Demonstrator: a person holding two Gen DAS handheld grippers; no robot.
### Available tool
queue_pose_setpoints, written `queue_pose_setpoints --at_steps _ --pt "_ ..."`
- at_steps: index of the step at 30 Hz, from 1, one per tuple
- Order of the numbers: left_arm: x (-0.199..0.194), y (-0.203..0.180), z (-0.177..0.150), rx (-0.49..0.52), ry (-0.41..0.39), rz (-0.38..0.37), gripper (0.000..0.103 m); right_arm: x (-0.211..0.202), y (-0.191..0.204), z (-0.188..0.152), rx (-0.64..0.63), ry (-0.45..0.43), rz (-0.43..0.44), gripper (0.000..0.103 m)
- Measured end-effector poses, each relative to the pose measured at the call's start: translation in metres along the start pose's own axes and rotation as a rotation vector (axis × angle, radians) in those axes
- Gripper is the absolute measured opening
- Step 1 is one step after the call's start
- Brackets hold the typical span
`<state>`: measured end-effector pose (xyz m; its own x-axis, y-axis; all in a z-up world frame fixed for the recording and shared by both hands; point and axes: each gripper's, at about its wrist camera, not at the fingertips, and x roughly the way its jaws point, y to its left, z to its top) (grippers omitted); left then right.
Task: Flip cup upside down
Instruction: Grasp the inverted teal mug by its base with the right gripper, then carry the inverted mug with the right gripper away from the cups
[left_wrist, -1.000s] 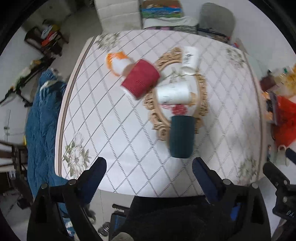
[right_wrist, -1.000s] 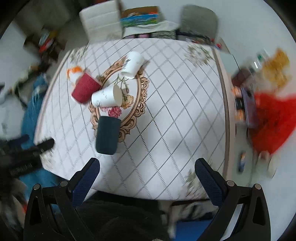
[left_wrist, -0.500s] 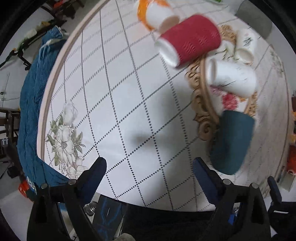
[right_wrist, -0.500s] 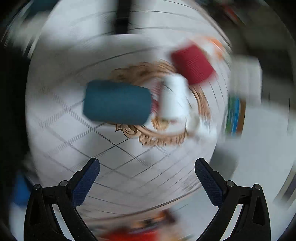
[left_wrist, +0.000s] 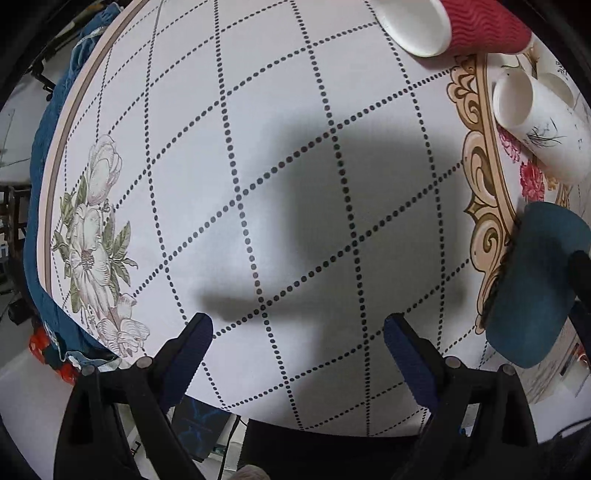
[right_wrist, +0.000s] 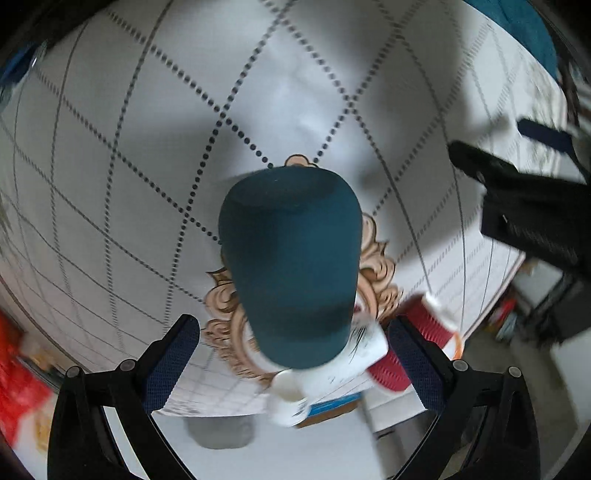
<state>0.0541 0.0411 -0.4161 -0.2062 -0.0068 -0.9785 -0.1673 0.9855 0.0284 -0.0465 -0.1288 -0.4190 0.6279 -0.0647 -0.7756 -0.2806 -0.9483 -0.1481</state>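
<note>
A dark teal cup (right_wrist: 291, 266) lies on its side on the table, on the gold ornament print. My right gripper (right_wrist: 291, 343) is open, its fingers on either side of the cup's near end, not gripping it. The same cup shows at the right edge of the left wrist view (left_wrist: 535, 284). My left gripper (left_wrist: 297, 339) is open and empty, low over bare tablecloth to the left of the cups. It shows as a black arm in the right wrist view (right_wrist: 524, 206).
A red ribbed cup (left_wrist: 465, 26) and two white cups (left_wrist: 543, 133) lie on their sides beyond the teal cup. The table edge (left_wrist: 55, 177) curves on the left, with a blue cloth (left_wrist: 40, 125) past it.
Both grippers came down close to the table. The right one swung round and now has the teal cup between its open fingers. The left one moved in over the bare cloth.
</note>
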Motion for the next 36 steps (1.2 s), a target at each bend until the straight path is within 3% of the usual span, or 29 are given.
queue_pose_setpoints --at_steps 11,14,18,22,28,32,36 --pt "0.017 0.009 -0.005 0.000 0.009 -0.002 0.095 0.032 -0.010 0.008 -0.084 -0.046 0.017 0.102" --pt "0.020 0.008 -0.009 0.003 0.009 0.003 0.095 0.041 -0.016 0.008 -0.064 -0.032 0.033 0.095" --pt "0.024 0.007 -0.012 0.003 0.010 0.009 0.095 0.051 -0.031 0.010 -0.007 -0.018 0.040 0.074" --pt "0.025 0.011 -0.010 0.003 0.011 0.013 0.095 0.058 -0.047 0.007 0.054 -0.010 0.067 0.072" --pt "0.018 0.010 -0.005 0.004 -0.001 0.020 0.095 0.062 -0.080 -0.001 0.292 -0.001 0.225 0.072" --pt "0.013 0.012 -0.003 0.014 -0.010 0.029 0.095 0.072 -0.101 -0.020 0.552 0.024 0.367 0.072" --pt "0.005 0.005 0.001 0.035 -0.022 0.041 0.095 0.088 -0.115 -0.048 0.879 0.049 0.569 0.072"
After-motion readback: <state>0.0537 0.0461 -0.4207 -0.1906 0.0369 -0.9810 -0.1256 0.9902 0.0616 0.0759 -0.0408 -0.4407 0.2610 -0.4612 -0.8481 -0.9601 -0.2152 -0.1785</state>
